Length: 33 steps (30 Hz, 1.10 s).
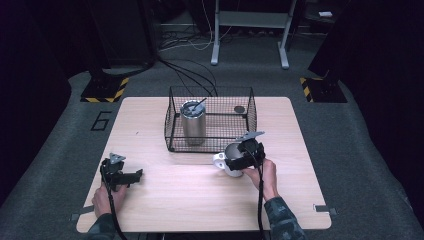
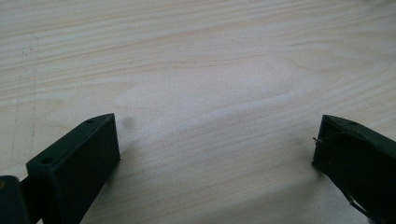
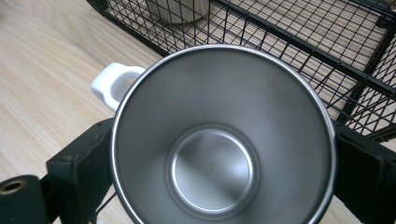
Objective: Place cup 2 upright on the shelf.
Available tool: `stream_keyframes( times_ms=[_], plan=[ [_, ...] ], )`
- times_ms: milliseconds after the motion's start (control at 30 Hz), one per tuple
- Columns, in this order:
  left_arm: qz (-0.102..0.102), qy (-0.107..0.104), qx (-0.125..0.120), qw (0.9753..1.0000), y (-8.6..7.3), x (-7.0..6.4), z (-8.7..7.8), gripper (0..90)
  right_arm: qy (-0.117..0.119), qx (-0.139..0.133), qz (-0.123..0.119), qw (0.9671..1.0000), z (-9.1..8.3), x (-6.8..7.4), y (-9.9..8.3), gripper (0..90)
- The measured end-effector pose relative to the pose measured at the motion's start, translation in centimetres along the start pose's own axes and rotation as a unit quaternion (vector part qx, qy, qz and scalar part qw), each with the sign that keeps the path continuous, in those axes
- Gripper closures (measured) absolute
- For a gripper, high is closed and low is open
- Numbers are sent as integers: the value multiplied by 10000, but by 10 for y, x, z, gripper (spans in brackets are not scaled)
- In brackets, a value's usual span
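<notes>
there is one wire basket (image 1: 172,131) on the tabletop (image 1: 165,200), with one steel tumbler (image 1: 193,123) and one small dark round thing (image 1: 239,109) inside it. one white-handled steel mug (image 3: 224,140) stands outside the basket. two grippers are in use, a left gripper (image 1: 136,174) and a right gripper (image 1: 239,161).

A lab or test studio, by the look of it: a lone wooden tabletop (image 1: 200,200) on grey carpet, hazard-striped stand bases (image 1: 105,90), loose cables (image 1: 190,75) across the floor, black drapes around, a metal frame (image 1: 250,30) behind.
</notes>
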<state>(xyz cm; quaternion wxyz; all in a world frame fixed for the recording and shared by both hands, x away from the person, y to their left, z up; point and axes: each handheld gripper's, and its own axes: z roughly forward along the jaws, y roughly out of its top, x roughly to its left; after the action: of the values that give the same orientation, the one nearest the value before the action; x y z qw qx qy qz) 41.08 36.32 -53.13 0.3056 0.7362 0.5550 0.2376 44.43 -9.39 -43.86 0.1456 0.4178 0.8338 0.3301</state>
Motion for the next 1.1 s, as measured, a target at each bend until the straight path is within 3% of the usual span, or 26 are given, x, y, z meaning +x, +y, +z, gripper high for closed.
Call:
stream_keyframes(
  times_ms=[633, 1100],
  plan=[
    [-5, 6, -14, 10000, 0, 0, 0, 3, 52, -66, -123, 9999, -34, 11, 21, 60],
    [-5, 3, -10, 10000, 0, 0, 0, 3, 77, -120, -214, 9997, -53, 10, 39, 60]
  ],
)
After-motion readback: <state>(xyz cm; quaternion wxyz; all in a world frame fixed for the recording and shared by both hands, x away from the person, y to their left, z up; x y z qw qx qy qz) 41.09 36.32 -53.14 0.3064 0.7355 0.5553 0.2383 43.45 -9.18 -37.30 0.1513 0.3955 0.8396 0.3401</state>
